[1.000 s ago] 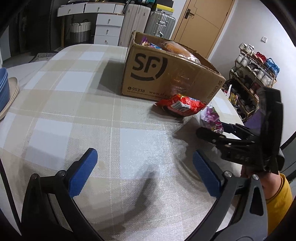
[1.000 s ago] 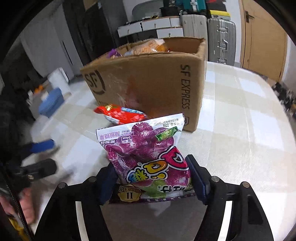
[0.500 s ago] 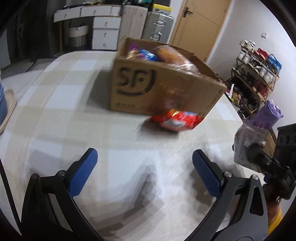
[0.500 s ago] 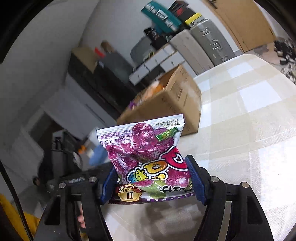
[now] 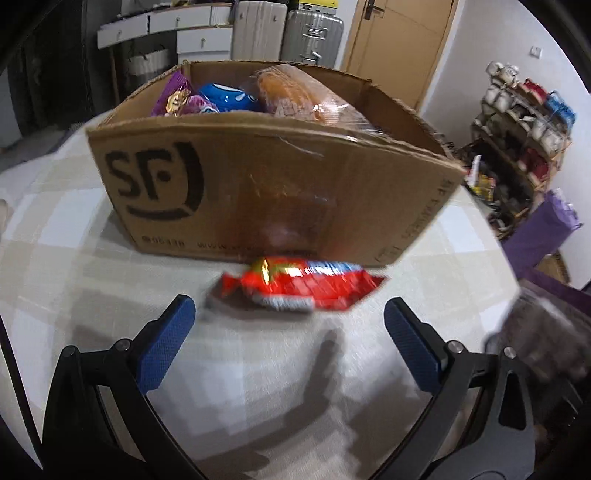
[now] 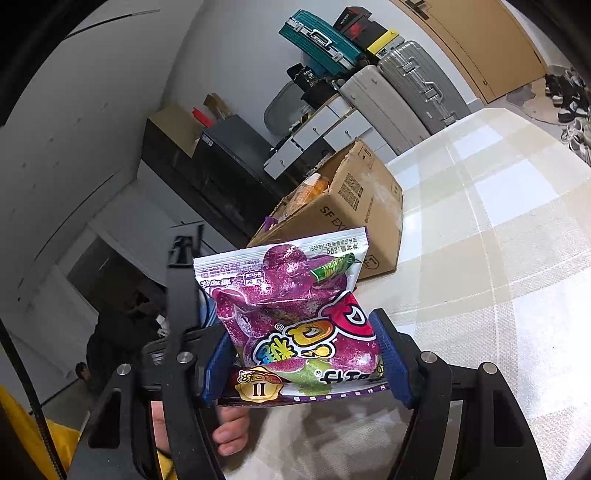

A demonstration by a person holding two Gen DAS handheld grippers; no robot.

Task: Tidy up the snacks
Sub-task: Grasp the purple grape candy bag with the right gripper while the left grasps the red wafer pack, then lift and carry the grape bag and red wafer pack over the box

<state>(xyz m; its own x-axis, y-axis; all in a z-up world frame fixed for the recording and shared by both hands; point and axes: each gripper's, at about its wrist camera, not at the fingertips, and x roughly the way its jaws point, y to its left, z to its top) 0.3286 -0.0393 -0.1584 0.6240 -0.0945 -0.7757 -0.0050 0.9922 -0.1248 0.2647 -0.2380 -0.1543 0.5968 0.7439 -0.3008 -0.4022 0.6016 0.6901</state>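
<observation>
Up top — purple gummy bag [image 6: 295, 317] upright between right gripper [image 6: 306, 360] fingers.

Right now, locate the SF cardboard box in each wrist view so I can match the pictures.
Left wrist: cardboard box fills the upper centre, directly behind the red snack packet.
Right wrist: it sits at centre, behind the purple candy bag.
Shared landmark: the silver suitcase.

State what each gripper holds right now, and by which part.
The right gripper is shut on the purple foil candy bag, clamped across its lower portion. The left gripper is open and holds nothing; the red snack packet lies on the table beyond it.
</observation>
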